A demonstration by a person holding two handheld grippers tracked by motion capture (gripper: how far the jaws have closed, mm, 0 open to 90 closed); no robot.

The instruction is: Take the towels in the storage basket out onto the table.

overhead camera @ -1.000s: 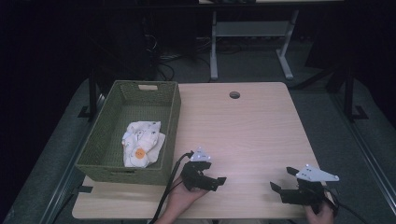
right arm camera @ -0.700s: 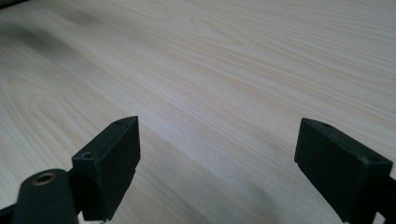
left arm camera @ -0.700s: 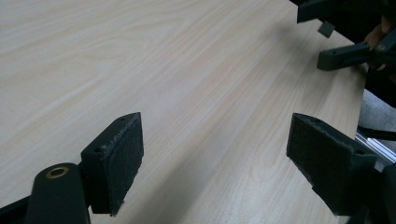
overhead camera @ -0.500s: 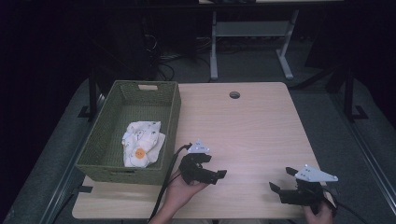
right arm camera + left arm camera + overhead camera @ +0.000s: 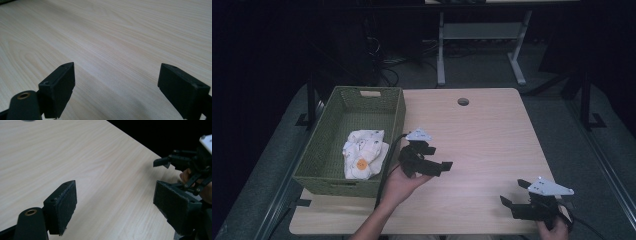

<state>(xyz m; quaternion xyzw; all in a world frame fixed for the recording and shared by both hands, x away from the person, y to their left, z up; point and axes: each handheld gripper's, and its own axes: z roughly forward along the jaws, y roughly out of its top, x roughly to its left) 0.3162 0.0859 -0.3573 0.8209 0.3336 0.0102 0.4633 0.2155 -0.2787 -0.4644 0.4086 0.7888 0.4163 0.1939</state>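
Left gripper hovering over the worktop in the high view, jaws spread and pinching nothing, just beside the green woven basket. Probably being brought round for a reach into that basket, since the crumpled white cloth is lying on its floor, toward the near end. Cloth bunched with no clear point; long axis running roughly along the basket's length, away from the person. Right gripper resting low at the near right corner, well apart from the basket, jaws likewise spread and empty, seemingly parked out of the way.

Looking along the left gripper view: black pads standing wide apart above bare wood grain, right gripper showing farther off near the edge.

Looking along the right gripper view: pads parted wide, nothing between them, worktop close beneath.
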